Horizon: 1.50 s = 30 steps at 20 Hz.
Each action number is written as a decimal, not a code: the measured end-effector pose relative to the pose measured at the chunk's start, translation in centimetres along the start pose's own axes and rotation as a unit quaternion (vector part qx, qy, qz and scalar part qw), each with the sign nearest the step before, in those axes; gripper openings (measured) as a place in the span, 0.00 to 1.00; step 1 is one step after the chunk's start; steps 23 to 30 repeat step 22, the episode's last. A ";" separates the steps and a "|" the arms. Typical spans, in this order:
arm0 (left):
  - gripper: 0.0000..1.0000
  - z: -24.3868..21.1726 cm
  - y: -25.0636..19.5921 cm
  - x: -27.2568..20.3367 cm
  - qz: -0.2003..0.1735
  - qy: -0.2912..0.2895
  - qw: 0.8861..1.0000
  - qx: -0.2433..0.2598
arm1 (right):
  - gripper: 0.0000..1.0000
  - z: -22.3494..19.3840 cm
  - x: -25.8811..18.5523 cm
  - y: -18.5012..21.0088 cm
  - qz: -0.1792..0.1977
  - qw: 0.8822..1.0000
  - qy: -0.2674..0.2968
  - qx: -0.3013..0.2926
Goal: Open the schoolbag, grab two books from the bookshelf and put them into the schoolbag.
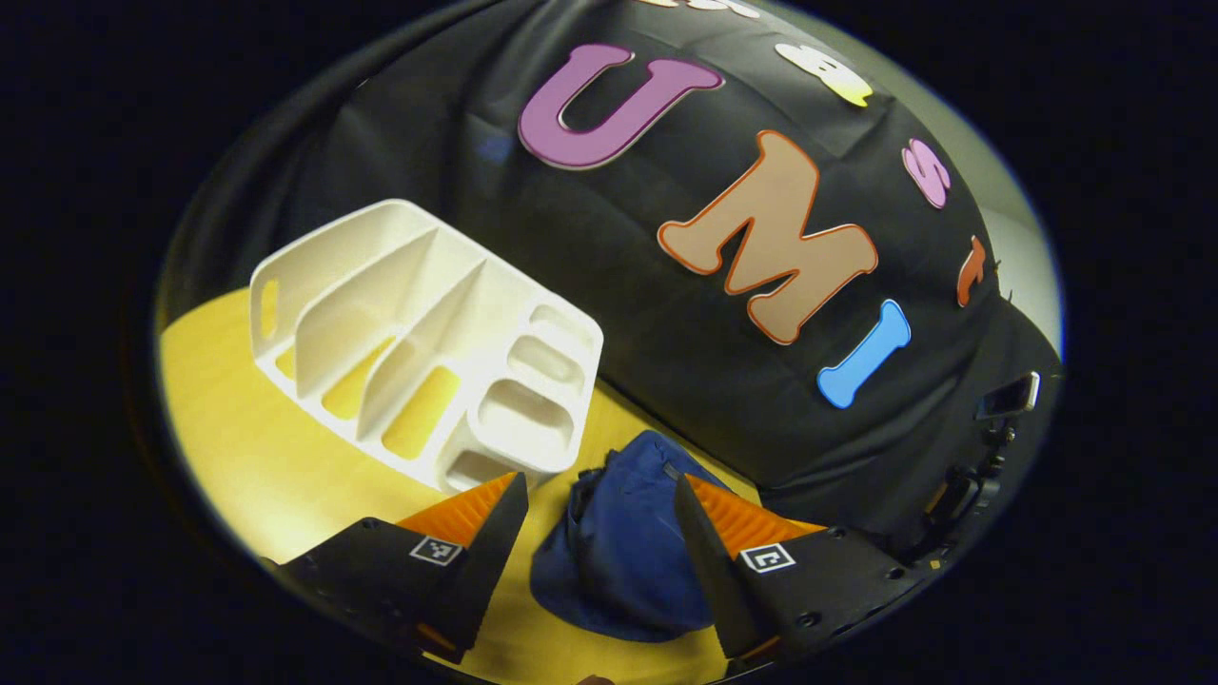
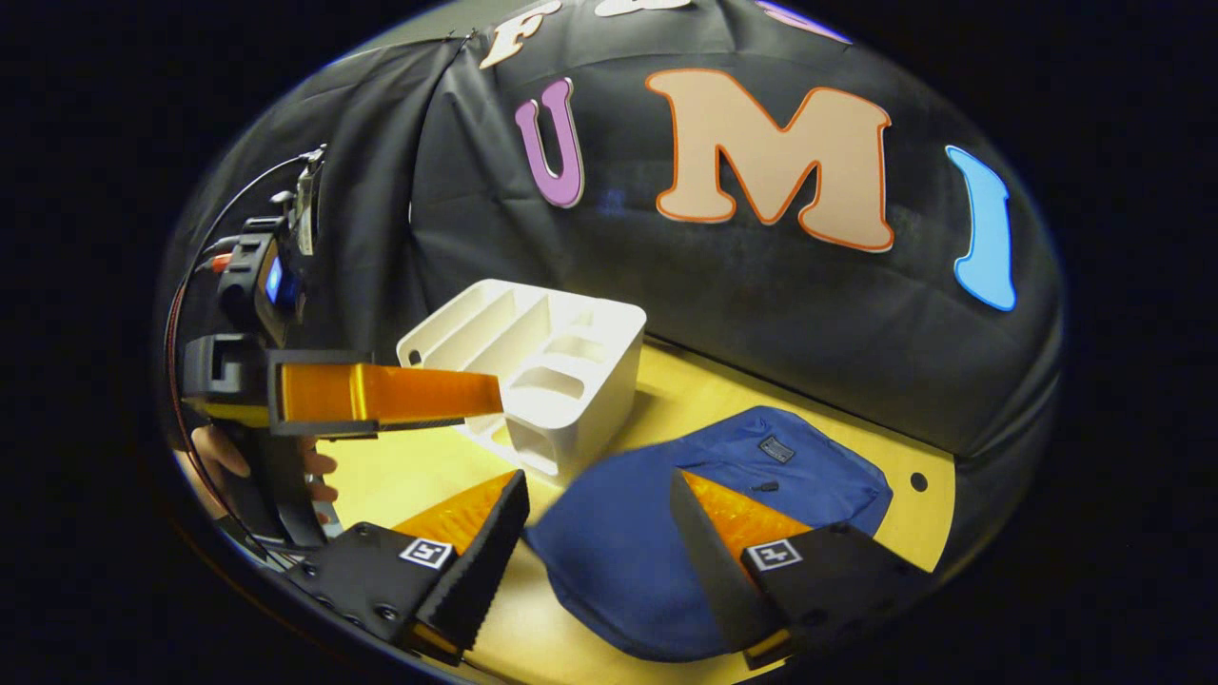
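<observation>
A blue schoolbag lies flat on the yellow table, with a small patch and a zip pull on top. I cannot tell whether its zip is undone. My right gripper hovers open just above its near part. Behind the bag stands a white slotted bookshelf; the table shows through its slots. My left gripper is open too, held over the bag's upper end. In the right gripper view the left gripper reaches in from the left, its fingertips close to the bookshelf.
A hand holds the left gripper at the table's left edge. A phone on a stand sits off the table's far right. There is a small hole in the tabletop right of the bag. The black cloth wall runs close behind the bookshelf.
</observation>
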<state>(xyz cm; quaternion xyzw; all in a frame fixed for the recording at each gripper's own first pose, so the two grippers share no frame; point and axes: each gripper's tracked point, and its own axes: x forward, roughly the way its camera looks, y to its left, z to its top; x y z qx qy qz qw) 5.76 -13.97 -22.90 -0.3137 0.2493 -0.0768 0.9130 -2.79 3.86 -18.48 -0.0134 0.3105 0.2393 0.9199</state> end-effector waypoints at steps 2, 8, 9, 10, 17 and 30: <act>0.90 3.1 1.0 -0.9 0.011 -0.035 0.998 0.042 | 0.97 2.2 -0.6 -0.1 -0.027 0.998 -0.049 0.014; 0.91 11.0 4.1 -3.9 0.071 -0.127 0.971 0.188 | 0.97 7.3 -1.8 -1.2 -0.102 0.984 -0.138 0.054; 0.93 12.1 4.1 -4.0 0.074 -0.139 0.966 0.205 | 1.00 7.9 -2.0 -1.0 -0.110 0.981 -0.147 0.059; 0.94 13.1 4.1 -4.4 0.076 -0.153 0.962 0.215 | 0.98 8.3 -2.2 -1.0 -0.121 0.978 -0.156 0.065; 0.95 17.8 4.3 -6.2 0.080 -0.213 0.939 0.257 | 0.98 11.7 -2.7 -1.4 -0.154 0.959 -0.214 0.101; 0.95 19.3 3.4 -6.7 0.070 -0.229 0.933 0.270 | 0.98 12.7 -3.2 -2.0 -0.170 0.953 -0.233 0.094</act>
